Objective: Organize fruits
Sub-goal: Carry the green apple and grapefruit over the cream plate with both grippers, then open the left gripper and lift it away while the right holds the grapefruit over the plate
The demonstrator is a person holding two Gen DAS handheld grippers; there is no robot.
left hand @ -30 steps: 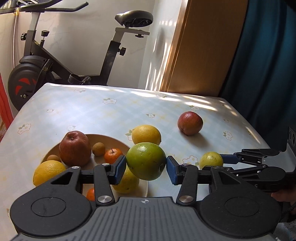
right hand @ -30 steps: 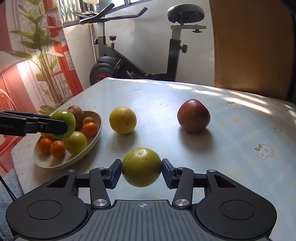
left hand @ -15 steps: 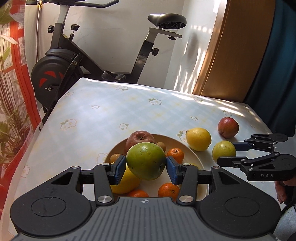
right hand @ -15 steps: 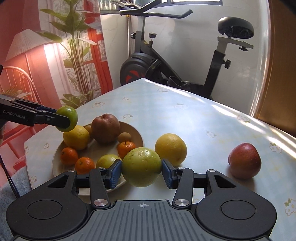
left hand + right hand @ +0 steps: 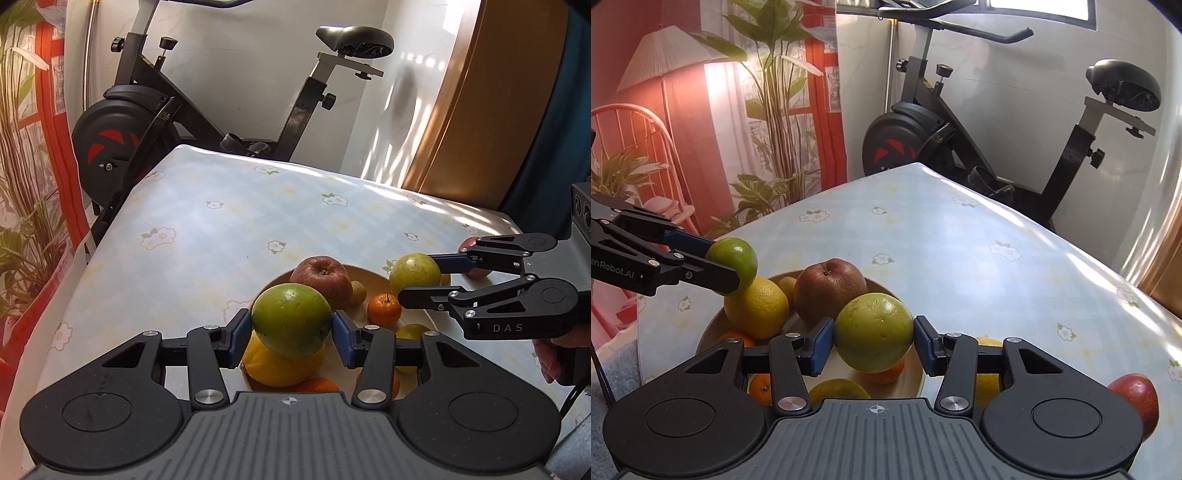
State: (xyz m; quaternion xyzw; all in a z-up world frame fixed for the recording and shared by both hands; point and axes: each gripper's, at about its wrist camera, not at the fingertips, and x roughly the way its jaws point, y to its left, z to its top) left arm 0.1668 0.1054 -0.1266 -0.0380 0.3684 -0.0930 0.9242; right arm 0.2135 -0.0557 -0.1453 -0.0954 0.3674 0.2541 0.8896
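Both grippers carry round, smooth, probably firm fruit above the bowl (image 5: pixel 373 275) near the table's front edge: the left gripper (image 5: pixel 291 336) clamped across a green fruit (image 5: pixel 291 320), the right gripper (image 5: pixel 874 345) across a yellow-green one (image 5: pixel 874 332), each gripped at its widest.

Bowl (image 5: pixel 713 328) crowded with fruit; far tablecloth (image 5: pixel 295 218) bare; exercise bike (image 5: pixel 960 147) seemingly hugs its edge.

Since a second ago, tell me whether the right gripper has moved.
Yes. The right gripper, shut on its green fruit, has swung left: it was over bare table in front of the red apple and is now over the bowl.
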